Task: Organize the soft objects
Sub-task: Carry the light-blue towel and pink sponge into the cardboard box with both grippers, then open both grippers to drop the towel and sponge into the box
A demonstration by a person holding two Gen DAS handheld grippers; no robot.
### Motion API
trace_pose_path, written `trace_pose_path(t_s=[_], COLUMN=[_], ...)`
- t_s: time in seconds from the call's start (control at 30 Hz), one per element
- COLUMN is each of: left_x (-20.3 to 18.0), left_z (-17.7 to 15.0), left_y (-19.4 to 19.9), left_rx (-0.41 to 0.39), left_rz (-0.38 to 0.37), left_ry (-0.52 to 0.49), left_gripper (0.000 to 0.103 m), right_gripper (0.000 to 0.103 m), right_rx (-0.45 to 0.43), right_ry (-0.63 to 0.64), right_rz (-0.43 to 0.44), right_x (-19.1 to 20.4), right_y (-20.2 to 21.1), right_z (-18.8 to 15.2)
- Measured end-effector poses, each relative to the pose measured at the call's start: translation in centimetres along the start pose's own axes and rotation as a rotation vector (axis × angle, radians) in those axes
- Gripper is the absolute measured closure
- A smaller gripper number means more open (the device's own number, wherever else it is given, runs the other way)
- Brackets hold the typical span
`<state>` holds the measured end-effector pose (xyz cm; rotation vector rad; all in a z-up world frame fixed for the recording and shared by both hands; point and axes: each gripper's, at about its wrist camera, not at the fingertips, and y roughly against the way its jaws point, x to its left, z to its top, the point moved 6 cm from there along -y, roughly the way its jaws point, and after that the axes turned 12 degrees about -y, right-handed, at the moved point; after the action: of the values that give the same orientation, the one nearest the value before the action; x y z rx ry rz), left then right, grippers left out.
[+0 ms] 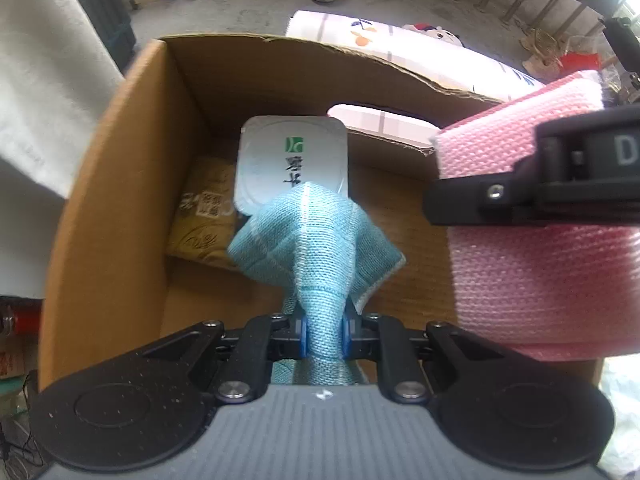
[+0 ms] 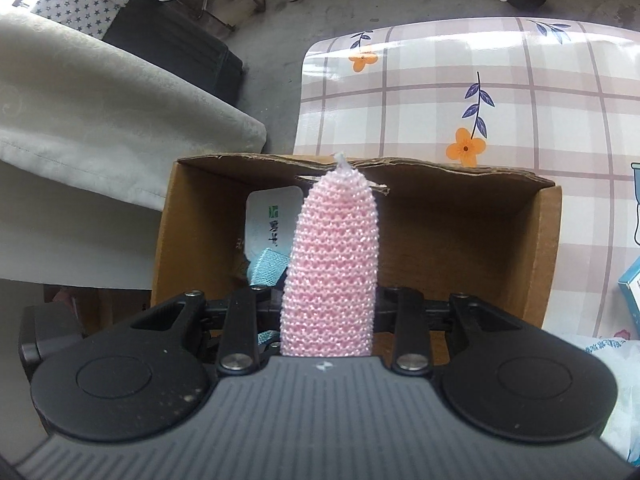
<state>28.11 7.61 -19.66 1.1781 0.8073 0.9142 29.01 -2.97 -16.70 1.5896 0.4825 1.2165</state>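
both over cardboard box [image 1: 120, 184], left tongs [image 1: 325, 338] pinching blue cloth [image 1: 316, 240] (bunched), right tongs [image 2: 328, 312] clamping pink cloth [image 2: 334, 256]

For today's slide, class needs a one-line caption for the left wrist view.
Left gripper clamps a blue cloth over an open cardboard box; right gripper holds a pink cloth alongside.

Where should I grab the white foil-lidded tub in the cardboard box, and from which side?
Take the white foil-lidded tub by its upper rim, probably from above. It stands tilted against the cardboard box back wall, lid facing out, top edge exposed. The blue cloth held by the left gripper covers its lower corner, and a tan packet crowds its left.
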Motion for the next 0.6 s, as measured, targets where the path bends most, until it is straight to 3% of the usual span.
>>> trace_pose_path(t_s=[0.23, 0.43, 0.6], left_x=[-0.5, -2.4, -4.0], left_z=[0.1, 0.7, 1.4], left_y=[-0.9, -0.9, -1.0], left_rx=[-0.003, -0.03, -0.055], left_rz=[0.0, 0.008, 0.004], left_ry=[-0.044, -0.131, -0.205], left_gripper=[0.087, 0.087, 0.087], right_gripper=[0.051, 0.051, 0.053], right_rx=[-0.024, -0.073, -0.133], right_ry=[0.0, 0.025, 0.019], right_rz=[-0.083, -0.087, -0.04], right_x=[-2.1, -1.9, -2.1], right_y=[-0.7, 1.3, 4.3], right_z=[1.5, 2.0, 2.6])
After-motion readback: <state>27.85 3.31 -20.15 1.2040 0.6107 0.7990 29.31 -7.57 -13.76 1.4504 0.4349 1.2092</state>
